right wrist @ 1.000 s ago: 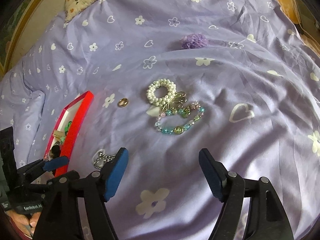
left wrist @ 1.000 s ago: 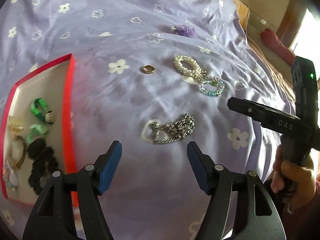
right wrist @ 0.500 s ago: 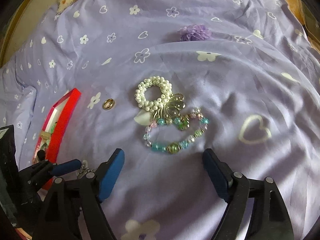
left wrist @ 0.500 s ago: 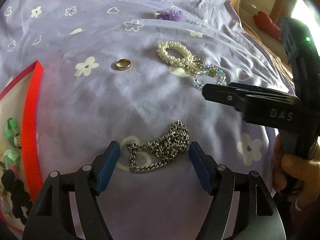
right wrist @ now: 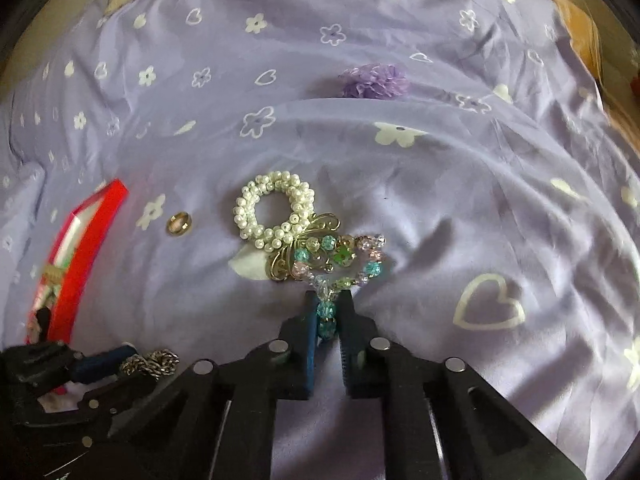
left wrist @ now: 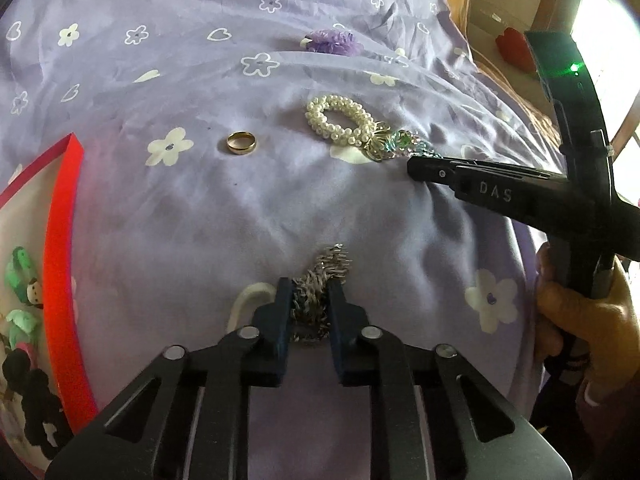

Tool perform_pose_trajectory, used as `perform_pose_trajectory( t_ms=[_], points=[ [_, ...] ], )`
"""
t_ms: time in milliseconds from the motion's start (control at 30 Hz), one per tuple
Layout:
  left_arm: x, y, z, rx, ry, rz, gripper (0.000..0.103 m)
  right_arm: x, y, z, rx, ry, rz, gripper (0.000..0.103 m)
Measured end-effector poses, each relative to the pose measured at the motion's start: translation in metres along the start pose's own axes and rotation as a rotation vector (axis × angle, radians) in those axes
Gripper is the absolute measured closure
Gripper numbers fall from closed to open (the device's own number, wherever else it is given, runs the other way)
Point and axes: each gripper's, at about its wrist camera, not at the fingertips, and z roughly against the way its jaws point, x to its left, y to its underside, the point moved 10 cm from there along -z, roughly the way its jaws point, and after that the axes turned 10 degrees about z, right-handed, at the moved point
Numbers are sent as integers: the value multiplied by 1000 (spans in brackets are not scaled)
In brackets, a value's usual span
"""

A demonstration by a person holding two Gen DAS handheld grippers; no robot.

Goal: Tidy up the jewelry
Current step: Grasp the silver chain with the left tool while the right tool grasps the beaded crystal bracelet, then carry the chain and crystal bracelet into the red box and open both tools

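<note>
My left gripper (left wrist: 309, 300) is shut on a silver chain (left wrist: 324, 272) lying on the purple bedsheet (left wrist: 280, 208); the chain bunches between the blue pads. My right gripper (right wrist: 329, 312) is shut on a bracelet of green and blue glass beads (right wrist: 340, 258), still resting on the sheet. A white pearl bracelet (right wrist: 272, 210) with a gold clasp touches the bead bracelet. A gold ring (left wrist: 241, 142) lies apart, to the left. The red-rimmed box (left wrist: 60, 248) at the left holds several pieces.
A purple flower-like hair piece (right wrist: 374, 80) lies farther back on the sheet. The right gripper's arm (left wrist: 500, 192) crosses the right side of the left wrist view. Wooden furniture and a red object (left wrist: 514, 46) are beyond the bed's right edge.
Both grippers moved forward and down onto the sheet and closed: the left on the silver chain, the right on the bead bracelet. The bracelet's near side is pinched together.
</note>
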Motion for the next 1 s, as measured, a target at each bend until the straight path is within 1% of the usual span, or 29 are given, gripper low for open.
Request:
perform_pose_trajectory(
  t_ms=[267,567,767,1000],
  points=[
    [10,6,21,-28,18,44,89,32,-1,35,-65,-118,-17,95],
    [35,8,65,-94,25,118,89,77,-3,74,-118,-210,21,95],
    [52,12,99,-145,23,163,89,104,-2,85,-127,-258,42,95],
    [75,20,125,-180,7,219,89,138,4,90,-124,-310,78,95]
  ],
)
